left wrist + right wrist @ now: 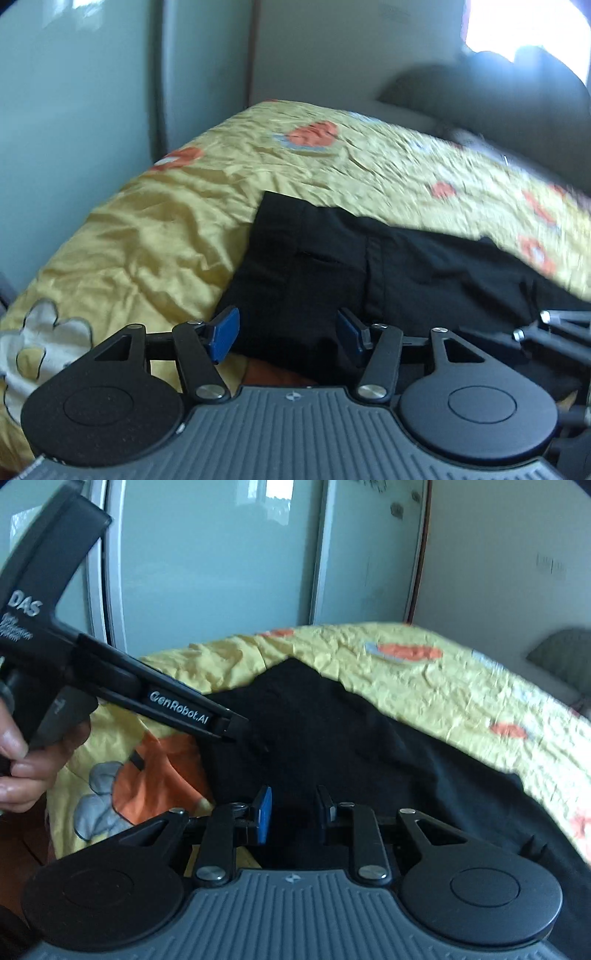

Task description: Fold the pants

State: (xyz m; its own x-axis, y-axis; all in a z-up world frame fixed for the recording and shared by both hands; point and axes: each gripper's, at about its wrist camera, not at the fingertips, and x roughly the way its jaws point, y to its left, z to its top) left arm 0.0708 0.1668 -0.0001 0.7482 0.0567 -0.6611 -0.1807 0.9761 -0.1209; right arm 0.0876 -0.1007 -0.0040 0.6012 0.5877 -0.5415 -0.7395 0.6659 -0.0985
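Lying across a bed covered by a yellow quilt, the black pants look spread out rather than folded: in the left wrist view the waistband end with a pocket slit faces the camera, and the legs run off toward the right edge, where blur hides how they finish. The right wrist view shows the same dark cloth with one corner peaked toward the wardrobe doors behind the bed. The left gripper hovers at the near edge of the waist area with its jaws set wide and nothing between the blue pads; the right gripper sits over the cloth with jaws at a narrower gap, also empty as far as I can tell. From the right wrist view the left gripper's body slants down toward the pants, held by the person's left hand. My judgement is that the task is at or near its start: no clean fold line shows, so gripping the edge, bringing one leg over the other and folding lengthwise all appear left to do.
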